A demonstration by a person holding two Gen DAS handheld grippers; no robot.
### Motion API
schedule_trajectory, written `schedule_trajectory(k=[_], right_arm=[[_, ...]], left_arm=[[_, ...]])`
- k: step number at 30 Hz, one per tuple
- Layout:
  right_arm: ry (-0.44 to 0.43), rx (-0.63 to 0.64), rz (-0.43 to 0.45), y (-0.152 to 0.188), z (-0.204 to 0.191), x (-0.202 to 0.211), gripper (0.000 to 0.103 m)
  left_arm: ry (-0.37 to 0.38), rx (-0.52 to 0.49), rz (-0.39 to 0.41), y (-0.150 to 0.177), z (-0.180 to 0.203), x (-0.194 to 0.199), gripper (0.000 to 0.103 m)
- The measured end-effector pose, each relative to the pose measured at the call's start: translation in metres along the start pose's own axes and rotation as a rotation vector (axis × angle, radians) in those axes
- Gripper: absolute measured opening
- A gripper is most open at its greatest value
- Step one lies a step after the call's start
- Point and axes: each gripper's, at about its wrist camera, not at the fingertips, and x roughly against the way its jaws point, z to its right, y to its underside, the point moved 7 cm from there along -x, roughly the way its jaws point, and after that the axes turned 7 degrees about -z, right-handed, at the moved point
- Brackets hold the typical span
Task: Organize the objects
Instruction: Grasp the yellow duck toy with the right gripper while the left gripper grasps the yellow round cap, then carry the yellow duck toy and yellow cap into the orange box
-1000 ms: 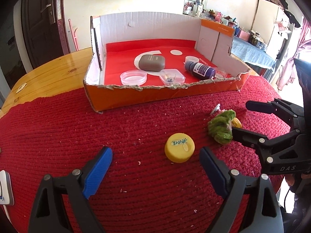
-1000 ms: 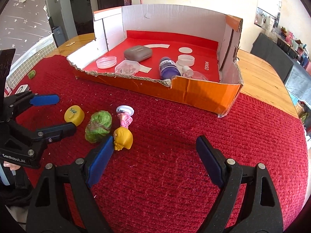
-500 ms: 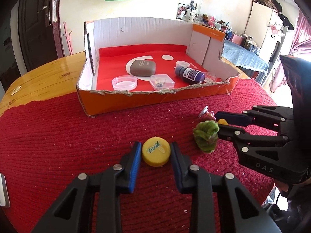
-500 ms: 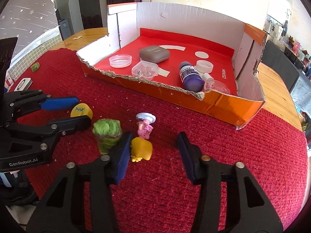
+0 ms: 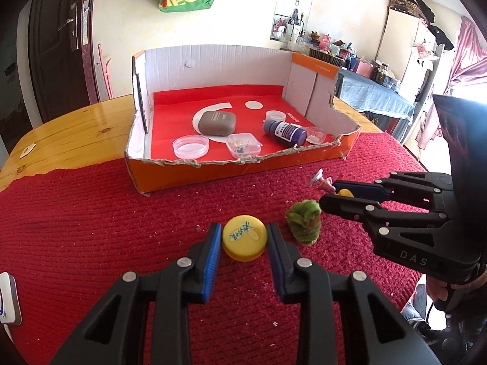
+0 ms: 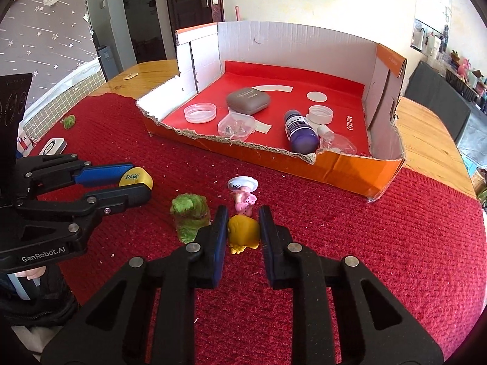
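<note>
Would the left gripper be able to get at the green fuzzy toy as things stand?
Probably not right away: the left gripper is closed around the yellow cap. The green fuzzy toy stands just to its right on the red mat, uncovered, though the right gripper works close beside it.

My left gripper (image 5: 244, 237) has matt black plastic arms and blue pads around a smooth, glossy yellow plastic cap (image 5: 244, 237). Beneath lies a rough red knitted cloth (image 5: 91, 219) over a glossy varnished wooden table (image 5: 76, 130). The cardboard box (image 5: 313, 91) has ragged torn edges; the green fuzzy toy (image 5: 304, 222) looks woolly.
</note>
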Motion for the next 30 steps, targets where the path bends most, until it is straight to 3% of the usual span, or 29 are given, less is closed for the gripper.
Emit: schedule_trajectory(k=[19, 30], right_arm=[[-0.016, 0.020, 0.000, 0.002, -0.006, 0.006, 0.020], [-0.003, 0.041, 0.065, -0.034, -0.002, 0.041, 0.020]], left_arm=[[0.004, -0.003, 0.015, -0.003, 0.002, 0.009, 0.031], [0.015, -0.012, 0.052, -0.050, -0.005, 0.029, 0.031]])
